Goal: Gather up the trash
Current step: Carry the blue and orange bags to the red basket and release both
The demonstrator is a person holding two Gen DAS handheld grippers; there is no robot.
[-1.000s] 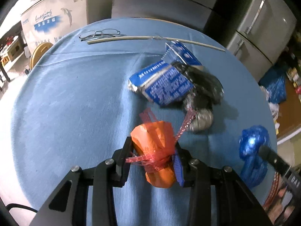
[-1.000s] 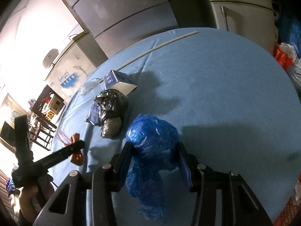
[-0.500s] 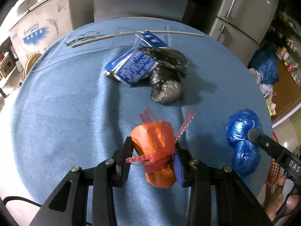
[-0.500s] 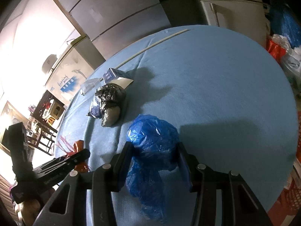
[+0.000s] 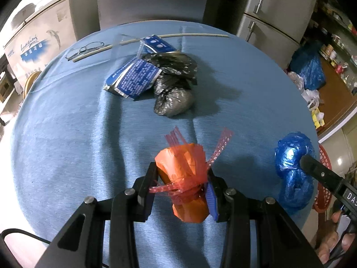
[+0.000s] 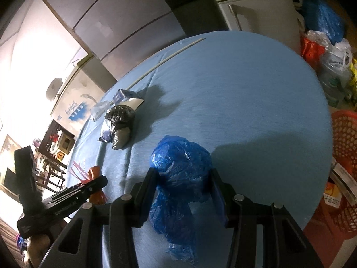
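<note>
My left gripper (image 5: 181, 178) is shut on an orange plastic bag bundle (image 5: 183, 174) tied with red strips, held over the blue tablecloth (image 5: 67, 145). My right gripper (image 6: 181, 185) is shut on a crumpled blue plastic bag (image 6: 178, 178); that blue plastic bag (image 5: 292, 169) also shows at the right of the left wrist view. A black tied bag (image 5: 174, 89) lies farther out on the table, beside a blue printed packet (image 5: 133, 79) and a blue-and-white carton (image 5: 156, 45). In the right wrist view the black tied bag (image 6: 120, 125) sits left of centre, and the left gripper (image 6: 98, 182) with the orange plastic bag bundle (image 6: 94, 173) is at lower left.
A long pale stick (image 5: 169, 36) and a pair of glasses (image 5: 86, 49) lie near the table's far edge. A red mesh basket (image 6: 345, 156) stands past the table's right edge, with filled bags (image 6: 330, 51) on the floor behind. Grey cabinets and fridges (image 5: 279, 6) ring the table.
Both grippers have moved sideways over the table with their bags still held. The black bag and packets have shifted left in the left wrist view; the red basket has come into the right wrist view.
</note>
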